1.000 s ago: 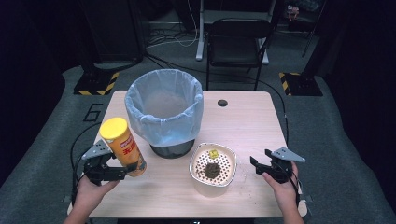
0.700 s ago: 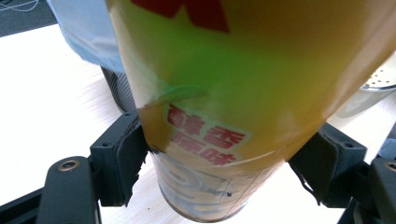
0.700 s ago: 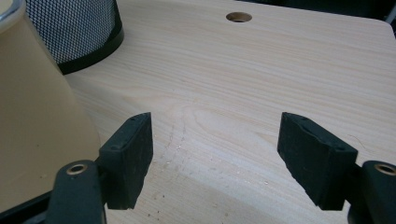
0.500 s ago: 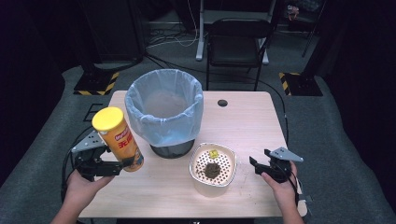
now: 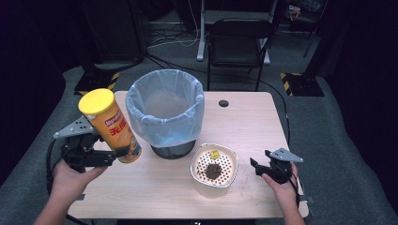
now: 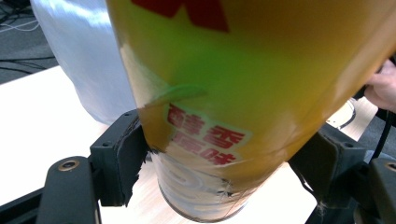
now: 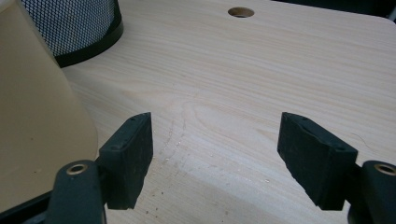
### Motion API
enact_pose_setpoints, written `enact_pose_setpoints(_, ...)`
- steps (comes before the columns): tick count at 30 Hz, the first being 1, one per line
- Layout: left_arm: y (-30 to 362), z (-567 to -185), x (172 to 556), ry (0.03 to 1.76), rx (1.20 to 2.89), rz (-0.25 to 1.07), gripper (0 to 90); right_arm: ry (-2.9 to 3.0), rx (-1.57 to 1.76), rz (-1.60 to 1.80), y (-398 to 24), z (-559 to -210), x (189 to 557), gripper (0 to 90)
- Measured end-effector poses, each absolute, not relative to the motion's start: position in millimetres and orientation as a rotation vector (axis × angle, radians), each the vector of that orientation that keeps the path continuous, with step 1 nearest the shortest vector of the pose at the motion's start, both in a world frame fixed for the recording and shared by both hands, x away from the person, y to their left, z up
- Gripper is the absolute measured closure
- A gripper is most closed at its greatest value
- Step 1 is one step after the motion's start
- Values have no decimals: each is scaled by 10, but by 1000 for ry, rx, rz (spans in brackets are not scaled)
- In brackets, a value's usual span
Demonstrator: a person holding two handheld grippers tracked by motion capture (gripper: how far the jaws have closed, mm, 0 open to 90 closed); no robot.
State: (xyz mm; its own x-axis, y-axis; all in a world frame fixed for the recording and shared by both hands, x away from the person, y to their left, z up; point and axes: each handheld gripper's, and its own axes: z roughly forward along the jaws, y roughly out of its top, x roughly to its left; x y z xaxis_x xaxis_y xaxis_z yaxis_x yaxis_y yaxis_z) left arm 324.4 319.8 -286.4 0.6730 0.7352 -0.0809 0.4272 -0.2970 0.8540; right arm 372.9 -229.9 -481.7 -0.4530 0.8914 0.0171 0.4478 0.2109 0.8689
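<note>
1. At the near left edge of the table, the person's left hand is seen entering from the bottom of the high view, forearm angled up and inward, wrapped around the left gripper.
2. The left gripper's jaws are clamped on the lower part of a yellow chip can; in the left gripper view both black jaws are pressed against the can's sides.
3. The can is held lifted off the table and tilted, its yellow lid leaning to the far left, its base near the bin's foot.
4. At the near right, the right hand is seen low over the table, holding the right gripper pointed left toward a white perforated bowl.
5. In the right gripper view, the jaws are spread wide with bare wood between them.
6. Dark scraps are seen lying in the bowl.
7. Farther back, a mesh bin lined with a pale blue bag is seen standing mid-table, just right of the can.
8. A black chair is seen beyond the far edge.
</note>
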Motion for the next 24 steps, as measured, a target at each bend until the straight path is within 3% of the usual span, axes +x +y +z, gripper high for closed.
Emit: enact_pose_setpoints(24,2959,-2128,3591,880,1965,440,240,2001,1236,1167,-2313,-4840,3739,265)
